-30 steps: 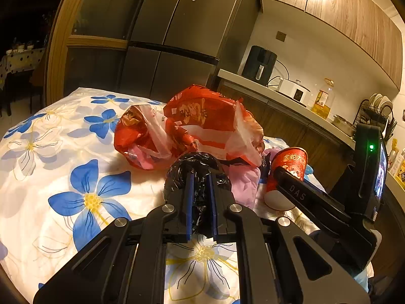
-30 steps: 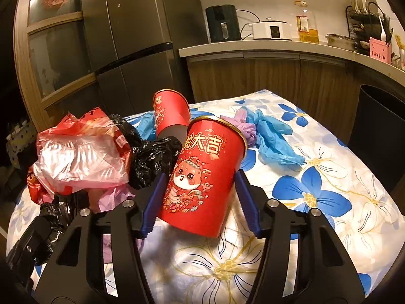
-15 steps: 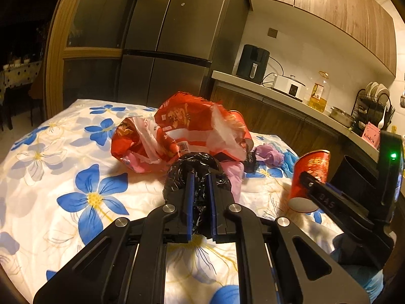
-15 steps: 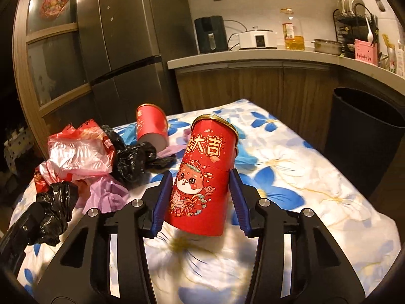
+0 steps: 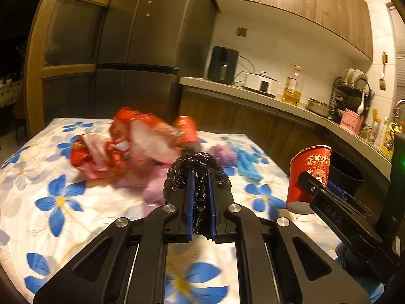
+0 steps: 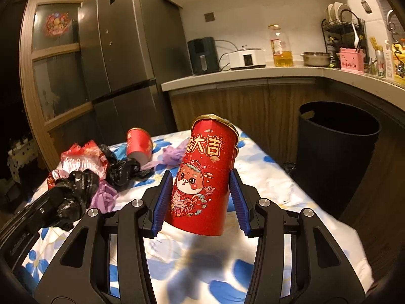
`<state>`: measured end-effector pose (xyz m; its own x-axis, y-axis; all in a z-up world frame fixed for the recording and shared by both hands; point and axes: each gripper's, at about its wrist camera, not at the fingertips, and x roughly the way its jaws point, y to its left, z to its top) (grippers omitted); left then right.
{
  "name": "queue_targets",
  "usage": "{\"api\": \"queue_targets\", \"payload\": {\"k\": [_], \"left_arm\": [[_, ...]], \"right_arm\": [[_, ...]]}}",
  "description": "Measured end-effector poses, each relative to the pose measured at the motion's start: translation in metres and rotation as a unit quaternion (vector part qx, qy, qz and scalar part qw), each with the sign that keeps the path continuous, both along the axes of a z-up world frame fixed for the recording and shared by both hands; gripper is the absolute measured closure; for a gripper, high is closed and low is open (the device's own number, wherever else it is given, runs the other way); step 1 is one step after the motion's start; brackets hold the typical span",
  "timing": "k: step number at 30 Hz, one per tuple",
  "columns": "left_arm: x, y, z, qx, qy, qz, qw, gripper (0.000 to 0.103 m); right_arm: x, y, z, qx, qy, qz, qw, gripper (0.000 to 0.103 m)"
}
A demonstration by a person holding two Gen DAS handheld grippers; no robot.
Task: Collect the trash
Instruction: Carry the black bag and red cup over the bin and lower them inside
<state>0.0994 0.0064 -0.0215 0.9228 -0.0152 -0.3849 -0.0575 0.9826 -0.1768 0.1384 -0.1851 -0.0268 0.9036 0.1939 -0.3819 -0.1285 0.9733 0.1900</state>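
My left gripper is shut on a crumpled black plastic bag, held just above the flowered tablecloth. The right gripper is shut on a red paper cup with a cartoon print and a dented gold rim; the cup hangs tilted above the table, its shadow below it. In the left wrist view that cup shows at the right, in the right gripper. In the right wrist view the left gripper with its bag sits at the lower left.
A black trash bin stands on the floor past the table's right edge, below the counter. On the table lie red-and-white plastic bags, a second red cup on its side, another black bag, purple wrap and blue gloves.
Both grippers have risen and swung right with their loads, bringing the bin into view. The right jaws narrowed on the cup, which came up off the cloth.
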Motion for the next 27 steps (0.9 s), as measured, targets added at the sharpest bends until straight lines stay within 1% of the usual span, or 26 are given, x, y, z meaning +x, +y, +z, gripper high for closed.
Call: {"api": "queue_targets", "payload": {"k": [8, 13, 16, 22, 27], "left_arm": [[0.024, -0.058, 0.013, 0.014, -0.016, -0.046, 0.9987, 0.093], [0.044, -0.094, 0.017, 0.016, -0.017, -0.077, 0.9967, 0.093], [0.055, -0.122, 0.020, 0.024, -0.023, -0.102, 0.9943, 0.093], [0.076, -0.163, 0.028, 0.028, -0.031, -0.140, 0.9892, 0.093], [0.091, -0.199, 0.037, 0.036, -0.047, -0.176, 0.9826, 0.093]], "right_arm": [[-0.007, -0.044, 0.009, 0.000, -0.016, -0.027, 1.000, 0.057], [-0.006, -0.074, 0.014, -0.006, -0.022, -0.054, 0.998, 0.057], [-0.005, -0.091, 0.015, -0.011, -0.026, -0.070, 0.997, 0.057], [0.002, -0.133, 0.023, -0.020, -0.041, -0.114, 0.992, 0.057], [0.014, -0.165, 0.029, -0.026, -0.050, -0.145, 0.988, 0.057]]}}
